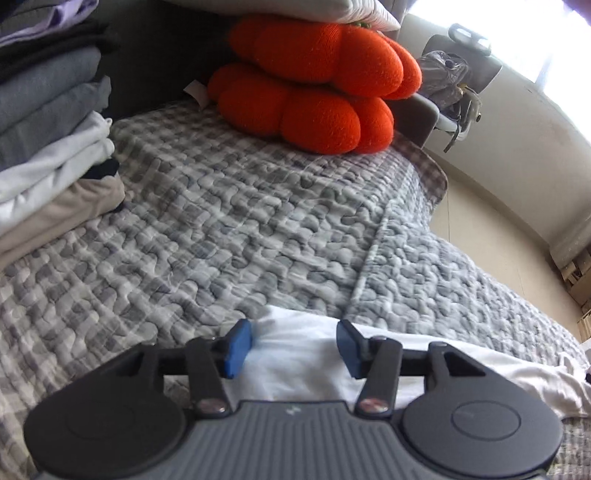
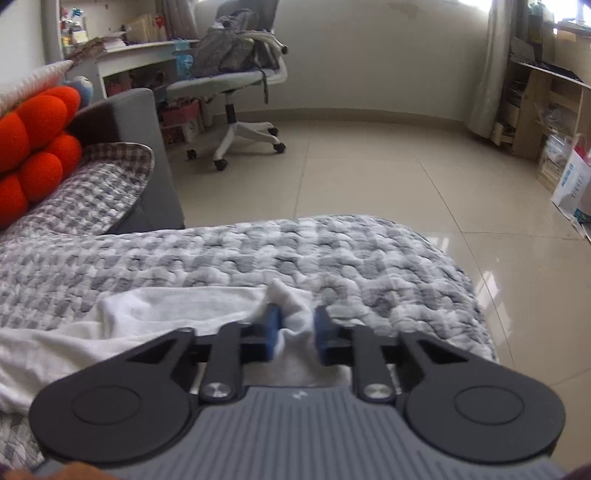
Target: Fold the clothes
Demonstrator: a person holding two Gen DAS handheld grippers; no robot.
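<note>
Quilted bed [image 1: 221, 221]: white garment [image 1: 295, 354] lies between open left tool [image 1: 291, 349]; right tool [image 2: 297, 334] pinches it.

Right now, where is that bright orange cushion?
The orange cushion sits at the far end of the checked quilt, under a white pillow, right of the stack of folded clothes.

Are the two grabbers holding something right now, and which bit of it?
The right gripper pinches a bunched edge of the white garment. The left gripper is open over the cloth, holding nothing.
</note>
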